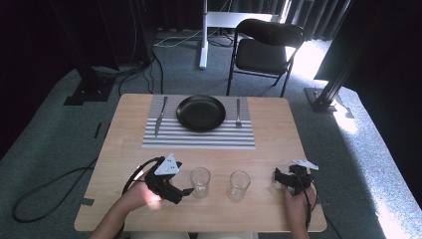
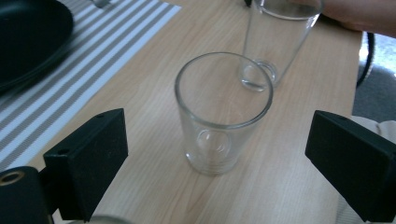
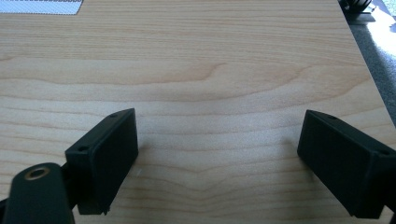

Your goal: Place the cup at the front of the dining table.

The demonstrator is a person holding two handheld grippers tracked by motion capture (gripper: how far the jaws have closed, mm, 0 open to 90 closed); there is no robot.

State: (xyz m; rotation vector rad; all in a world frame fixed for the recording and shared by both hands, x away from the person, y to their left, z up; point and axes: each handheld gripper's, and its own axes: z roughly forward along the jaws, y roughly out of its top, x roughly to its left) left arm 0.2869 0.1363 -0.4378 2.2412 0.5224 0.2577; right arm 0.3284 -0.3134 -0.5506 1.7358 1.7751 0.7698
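Two clear empty glasses stand upright near the table's front edge. My left gripper [image 1: 187, 191] is open just left of the left glass [image 1: 200, 182]. In the left gripper view this glass [image 2: 223, 114] stands a little ahead of the left gripper [image 2: 217, 140], between the lines of its wide-apart jaws and untouched. The second glass [image 2: 275, 42] is behind it. My right gripper [image 1: 277, 176] rests to the right of the right glass [image 1: 239, 185]. In the right gripper view the right gripper [image 3: 219, 140] is open over bare wood, with nothing between its fingers.
A striped placemat [image 1: 199, 137] lies at the far middle of the wooden table [image 1: 278, 124], bearing a black plate [image 1: 201, 112], a knife [image 1: 159, 117] on its left and a fork [image 1: 238, 112] on its right. A black chair [image 1: 266, 50] stands beyond the table.
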